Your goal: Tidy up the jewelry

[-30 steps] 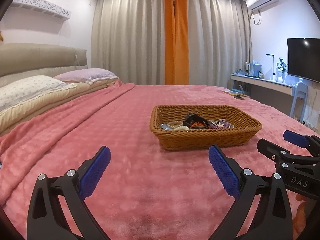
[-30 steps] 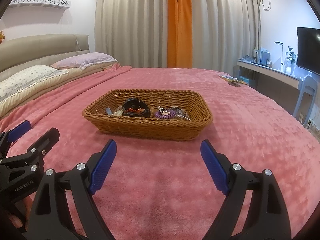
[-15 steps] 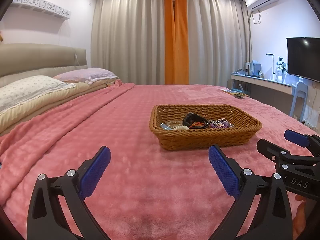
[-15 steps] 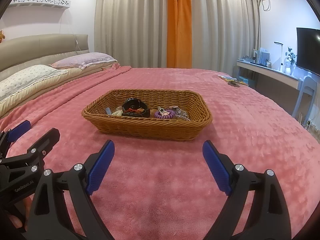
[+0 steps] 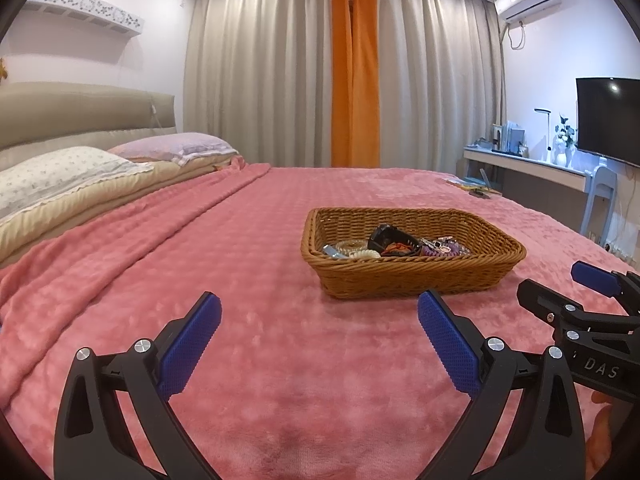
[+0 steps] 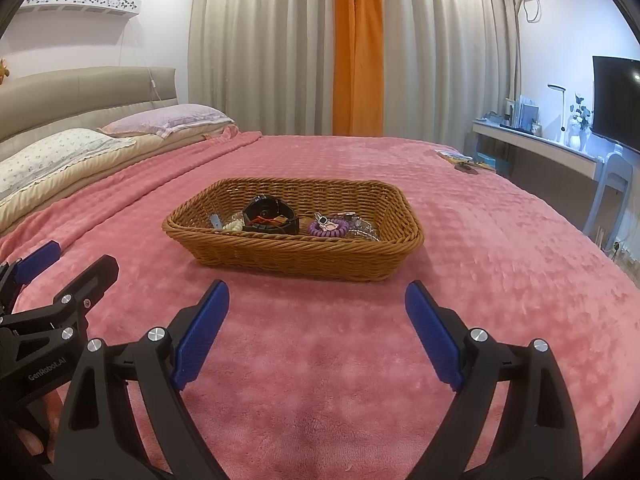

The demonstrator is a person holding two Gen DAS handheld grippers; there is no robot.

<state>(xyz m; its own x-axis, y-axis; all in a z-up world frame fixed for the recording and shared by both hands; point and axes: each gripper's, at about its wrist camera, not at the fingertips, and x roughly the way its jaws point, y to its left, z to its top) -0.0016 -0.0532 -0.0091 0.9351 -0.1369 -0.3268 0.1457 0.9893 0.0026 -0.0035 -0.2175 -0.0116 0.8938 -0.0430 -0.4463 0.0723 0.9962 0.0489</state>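
Note:
A brown wicker basket (image 5: 416,278) (image 6: 296,254) sits on the pink bed cover. In it lie a black watch (image 6: 270,216), a purple coil hair tie (image 6: 329,227), a cream coil tie (image 6: 233,225), a clear bracelet (image 5: 352,246) and small metal pieces (image 6: 362,226). My left gripper (image 5: 320,312) is open and empty, short of the basket and to its left. My right gripper (image 6: 316,300) is open and empty, just short of the basket's near wall. Each gripper shows at the edge of the other's view.
The pink blanket (image 5: 248,264) covers the whole bed. Pillows (image 5: 60,176) and a padded headboard (image 6: 80,92) are at the left. A desk (image 5: 532,166) with a lamp, a chair (image 6: 612,184) and a TV (image 5: 608,120) stand at the right. Small flat items (image 6: 460,158) lie at the far right bed edge.
Both grippers have drifted very slightly towards the basket. Both stay open and empty.

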